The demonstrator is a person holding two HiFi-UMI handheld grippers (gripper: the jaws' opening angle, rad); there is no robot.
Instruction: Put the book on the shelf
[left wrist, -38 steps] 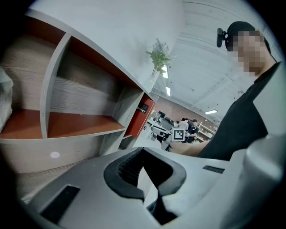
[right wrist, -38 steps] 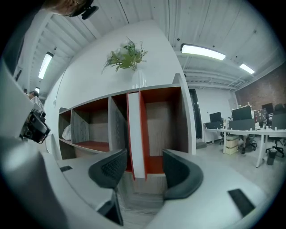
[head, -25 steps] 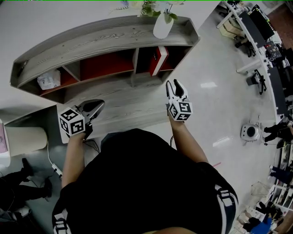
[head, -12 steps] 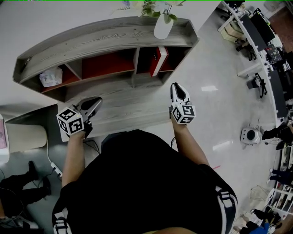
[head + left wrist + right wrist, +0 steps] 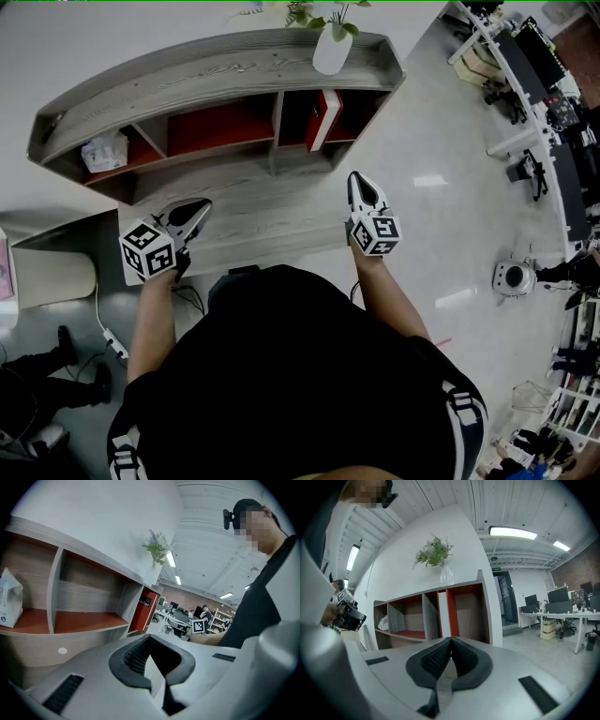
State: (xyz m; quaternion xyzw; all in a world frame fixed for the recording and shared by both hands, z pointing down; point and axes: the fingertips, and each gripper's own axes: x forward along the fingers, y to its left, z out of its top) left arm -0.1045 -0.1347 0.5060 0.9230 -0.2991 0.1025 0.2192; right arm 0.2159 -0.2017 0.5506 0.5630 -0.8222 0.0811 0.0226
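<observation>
Book [image 5: 323,120] is on the shelf [image 5: 234,75] already: upright in the right-hand compartment, long axis vertical, spine facing us, just right of the divider. It looks tilted in the head view, but we can't tell if that's a real lean.

Right gripper [image 5: 360,178] is nearer. The book sits on its far side, slightly left, clear of it, and almost dead ahead in the right gripper view [image 5: 452,613]. Its jaws have just been closing and are now pressed together with nothing between them.

Left gripper [image 5: 199,208] is well apart to the left, jaws also together and empty.

We judge placement done. Any next move is a straight pull-back toward us, and nothing stands between the grippers and us.
</observation>
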